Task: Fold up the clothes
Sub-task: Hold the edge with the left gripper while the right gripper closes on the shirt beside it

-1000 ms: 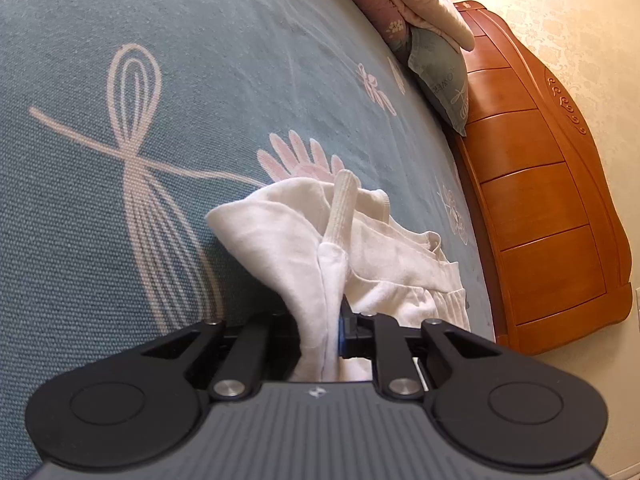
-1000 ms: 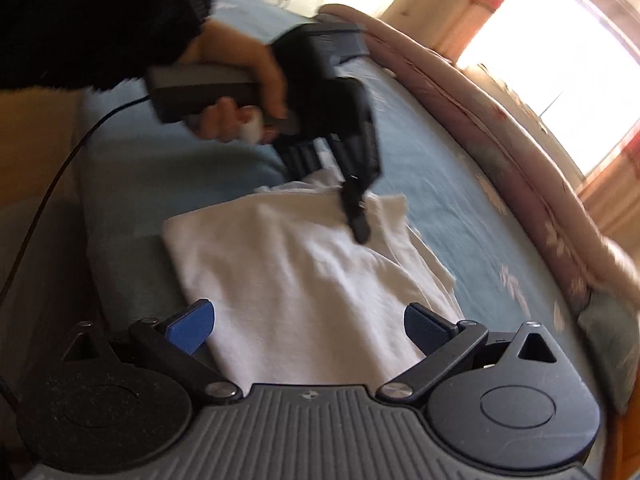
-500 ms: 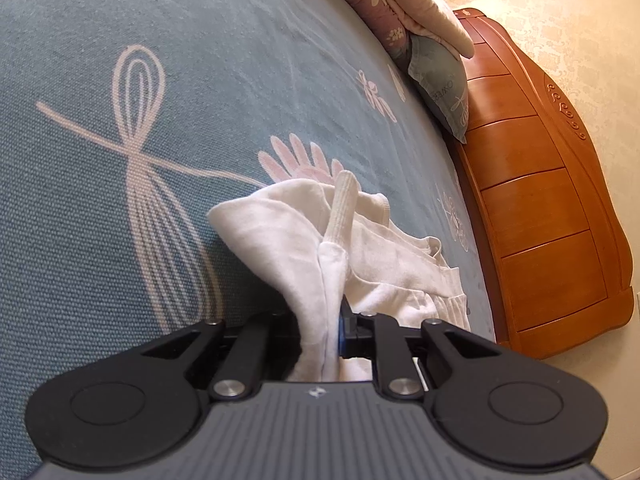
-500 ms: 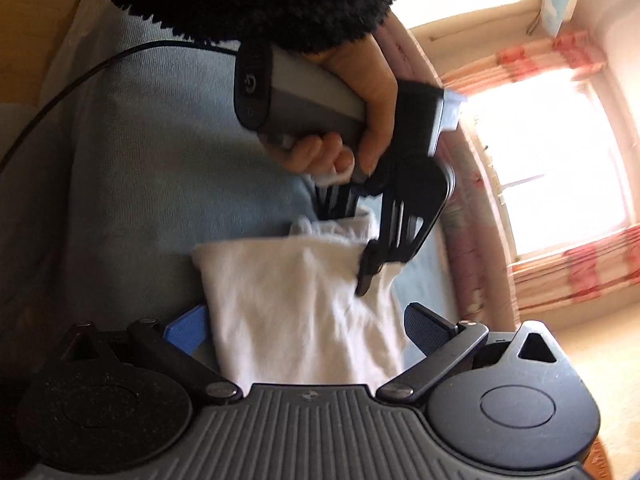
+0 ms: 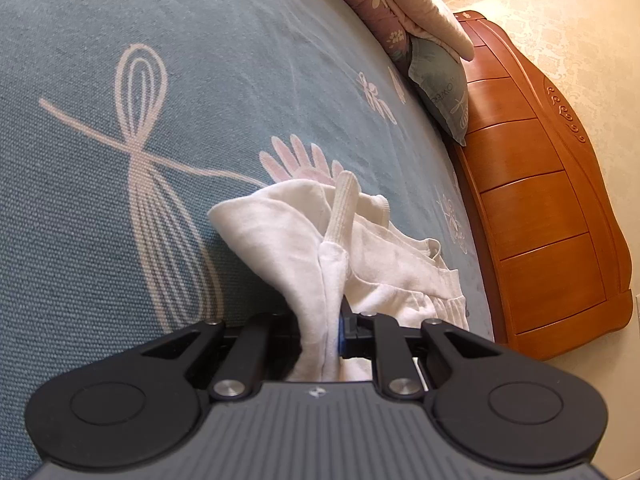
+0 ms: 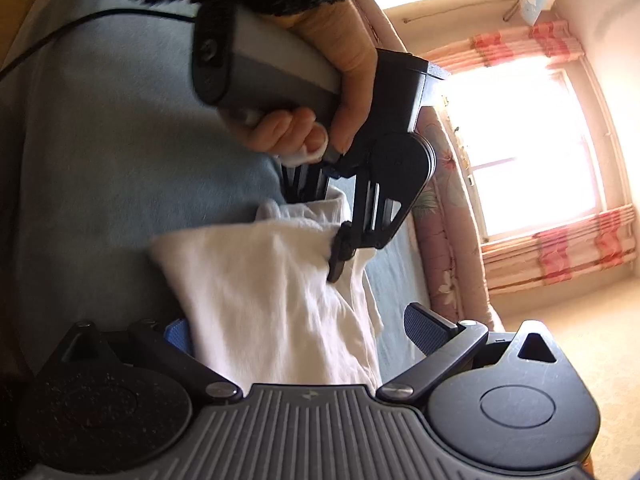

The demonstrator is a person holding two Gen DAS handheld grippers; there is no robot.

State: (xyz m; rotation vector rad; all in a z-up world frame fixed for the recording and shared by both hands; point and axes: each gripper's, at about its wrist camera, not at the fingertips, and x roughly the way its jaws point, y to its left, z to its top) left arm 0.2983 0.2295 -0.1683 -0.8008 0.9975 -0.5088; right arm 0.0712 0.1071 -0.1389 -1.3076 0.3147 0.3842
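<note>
Left gripper (image 5: 332,332) fingers clenched the white garment (image 5: 288,248); right gripper (image 6: 296,332) fingers spread around it, ungrasping; bunched cloth could slip free.

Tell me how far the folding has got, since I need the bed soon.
Partly done: the white garment already lies doubled on the blue bedspread. In hand: the left gripper is shut on a bunched edge, while the right gripper stands open over the cloth. Left: laying that edge down and smoothing it.
</note>
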